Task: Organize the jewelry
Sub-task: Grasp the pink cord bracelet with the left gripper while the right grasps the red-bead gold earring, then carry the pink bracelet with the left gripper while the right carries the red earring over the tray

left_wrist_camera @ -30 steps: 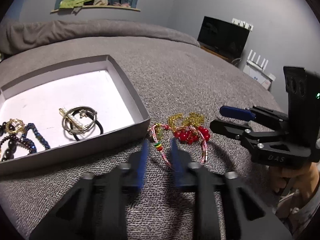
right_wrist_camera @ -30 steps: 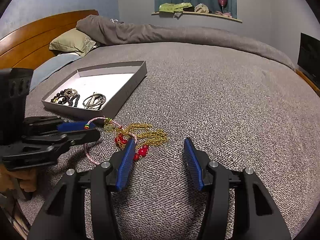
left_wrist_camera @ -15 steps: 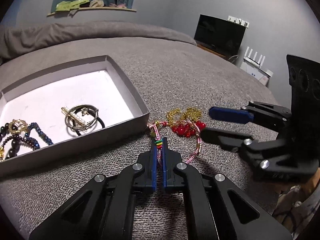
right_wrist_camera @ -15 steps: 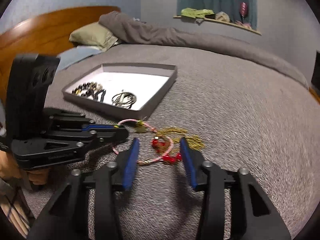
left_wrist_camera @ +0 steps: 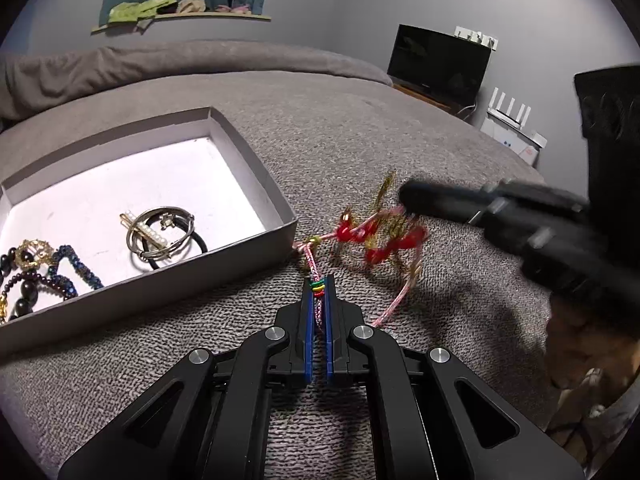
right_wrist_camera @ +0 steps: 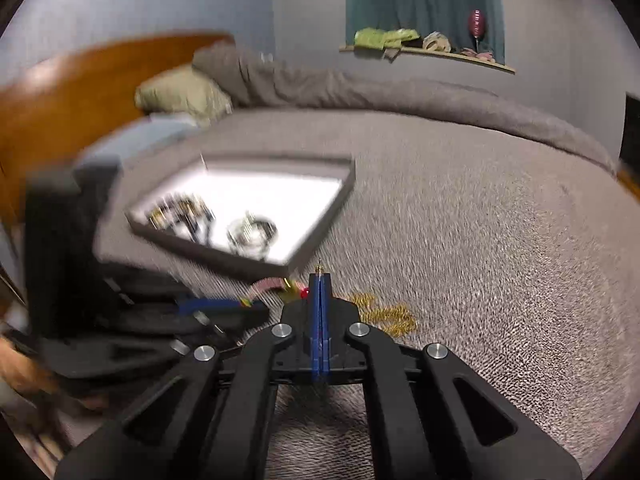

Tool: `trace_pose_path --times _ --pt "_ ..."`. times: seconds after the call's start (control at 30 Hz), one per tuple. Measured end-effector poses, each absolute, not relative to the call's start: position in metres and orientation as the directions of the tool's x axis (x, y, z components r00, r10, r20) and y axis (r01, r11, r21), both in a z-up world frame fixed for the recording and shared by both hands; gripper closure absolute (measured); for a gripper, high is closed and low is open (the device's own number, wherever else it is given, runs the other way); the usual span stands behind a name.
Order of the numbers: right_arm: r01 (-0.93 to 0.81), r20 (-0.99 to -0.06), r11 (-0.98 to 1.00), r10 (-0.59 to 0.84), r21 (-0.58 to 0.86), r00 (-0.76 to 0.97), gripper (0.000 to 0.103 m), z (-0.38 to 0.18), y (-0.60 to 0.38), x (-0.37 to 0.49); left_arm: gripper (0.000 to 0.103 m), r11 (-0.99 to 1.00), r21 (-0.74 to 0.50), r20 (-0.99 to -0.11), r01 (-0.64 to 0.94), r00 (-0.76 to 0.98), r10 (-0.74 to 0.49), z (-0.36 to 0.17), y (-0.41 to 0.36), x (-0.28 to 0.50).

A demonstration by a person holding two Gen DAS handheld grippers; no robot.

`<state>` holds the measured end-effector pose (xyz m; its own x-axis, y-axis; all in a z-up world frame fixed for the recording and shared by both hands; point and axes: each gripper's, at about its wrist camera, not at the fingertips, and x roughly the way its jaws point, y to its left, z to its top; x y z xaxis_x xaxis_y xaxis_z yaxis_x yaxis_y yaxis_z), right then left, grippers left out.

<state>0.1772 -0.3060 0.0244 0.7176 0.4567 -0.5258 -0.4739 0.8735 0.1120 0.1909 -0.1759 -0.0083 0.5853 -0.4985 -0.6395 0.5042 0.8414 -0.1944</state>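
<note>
A pink braided cord bracelet (left_wrist_camera: 312,264) with coloured rings lies on the grey bedspread. My left gripper (left_wrist_camera: 318,290) is shut on it just in front of the grey tray (left_wrist_camera: 256,168). The cord runs into a tangle of red beads (left_wrist_camera: 396,240) and gold chain (left_wrist_camera: 386,188), which hangs blurred off the bed. My right gripper (left_wrist_camera: 406,198) is at that tangle, its jaws closing and pressed together (right_wrist_camera: 319,280) on the red bead strand. A red bead (right_wrist_camera: 305,292) shows beside its tip. More gold chain (right_wrist_camera: 384,314) lies on the bed. The left gripper (right_wrist_camera: 260,306) is close on its left.
The tray (right_wrist_camera: 320,236) holds hair ties with a pearl clip (left_wrist_camera: 160,232) and dark bead bracelets (left_wrist_camera: 36,276). A pillow (right_wrist_camera: 180,96) and wooden headboard (right_wrist_camera: 72,92) are at the far left. A TV (left_wrist_camera: 438,64) and a white router (left_wrist_camera: 512,128) stand beyond the bed.
My right gripper went from open to shut on the red beads and lifted them. The left gripper closed on the pink cord and has stayed there.
</note>
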Motion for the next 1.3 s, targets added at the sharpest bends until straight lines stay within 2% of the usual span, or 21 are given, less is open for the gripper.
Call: trace_pose_path --times 0.2,0.47,0.67,0.87,1.3 --pt "-0.51 -0.415 0.825 0.564 0.243 0.714 0.103 0.051 -0.319 0.17 0.098 0.843 -0.183 -0.643 0.506 0.587 -0.492 -0.009 -0.177 0.19" --pt "-0.478 -0.33 0.825 0.561 0.301 0.759 0.103 0.066 -0.339 0.167 0.098 0.863 -0.156 -0.67 0.48 0.591 -0.45 -0.013 -0.167 0.19" --pt "-0.44 -0.327 0.838 0.535 0.324 0.779 0.103 0.065 -0.352 0.173 0.098 0.864 -0.173 -0.641 0.473 0.612 -0.464 -0.001 -0.142 0.182" --pt "-0.434 -0.327 0.843 0.527 0.319 0.784 0.103 0.066 -0.347 0.174 0.098 0.865 -0.193 -0.569 0.463 0.665 -0.483 0.031 -0.109 0.169" --pt "-0.484 -0.288 0.813 0.572 0.324 0.768 0.103 0.083 -0.303 0.183 0.098 0.895 -0.208 -0.485 0.395 0.752 -0.445 0.066 -0.054 0.166"
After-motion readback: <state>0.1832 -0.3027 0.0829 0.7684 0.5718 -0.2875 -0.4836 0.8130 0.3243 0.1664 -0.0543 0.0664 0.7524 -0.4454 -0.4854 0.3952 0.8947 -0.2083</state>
